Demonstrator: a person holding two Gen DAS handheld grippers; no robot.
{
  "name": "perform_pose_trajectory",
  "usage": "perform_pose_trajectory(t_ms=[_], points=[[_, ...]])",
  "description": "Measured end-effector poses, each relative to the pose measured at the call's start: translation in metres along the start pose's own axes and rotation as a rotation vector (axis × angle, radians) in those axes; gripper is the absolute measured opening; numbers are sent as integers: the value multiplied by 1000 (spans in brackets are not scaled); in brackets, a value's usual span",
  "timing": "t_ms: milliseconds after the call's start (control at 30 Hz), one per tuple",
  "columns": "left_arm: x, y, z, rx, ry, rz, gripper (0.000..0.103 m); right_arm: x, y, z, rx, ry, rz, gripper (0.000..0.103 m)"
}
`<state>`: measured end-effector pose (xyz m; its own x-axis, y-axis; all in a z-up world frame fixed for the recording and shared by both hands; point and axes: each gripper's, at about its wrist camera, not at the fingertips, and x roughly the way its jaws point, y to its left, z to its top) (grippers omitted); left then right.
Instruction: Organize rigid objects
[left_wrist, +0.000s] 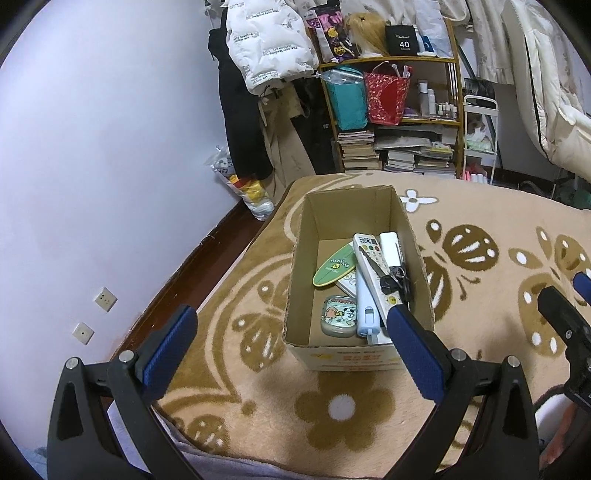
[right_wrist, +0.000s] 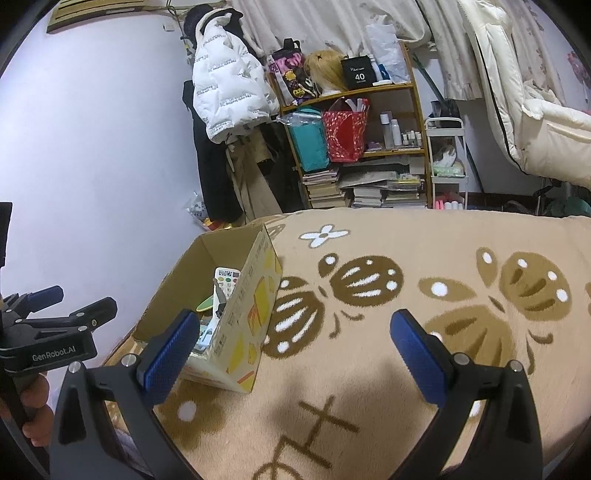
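Observation:
An open cardboard box stands on the beige patterned blanket. Inside lie a white remote, black scissors, a green surfboard-shaped tag, a small cartoon case, a light blue device and a white bar. My left gripper is open and empty, hovering just in front of the box. My right gripper is open and empty above the blanket, to the right of the box. The left gripper also shows in the right wrist view.
A wooden shelf with bags, bottles and stacked books stands behind the bed. Jackets hang at the wall. A white cart stands right of the shelf. The bed edge and dark floor lie to the left.

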<state>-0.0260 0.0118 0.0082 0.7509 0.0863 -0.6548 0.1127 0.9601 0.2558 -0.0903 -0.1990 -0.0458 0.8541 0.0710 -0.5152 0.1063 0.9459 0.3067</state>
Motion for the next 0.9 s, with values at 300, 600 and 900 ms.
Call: perform_pose_trajectory(t_ms=[300, 600, 900], points=[[0, -4, -1, 18, 4, -3, 101, 2, -1, -2, 8, 11, -8, 103], [-2, -5, -2, 23, -2, -7, 101, 4, -2, -3, 19, 15, -10, 103], [-2, -4, -2, 24, 3, -4, 101, 3, -2, -2, 17, 16, -12, 103]])
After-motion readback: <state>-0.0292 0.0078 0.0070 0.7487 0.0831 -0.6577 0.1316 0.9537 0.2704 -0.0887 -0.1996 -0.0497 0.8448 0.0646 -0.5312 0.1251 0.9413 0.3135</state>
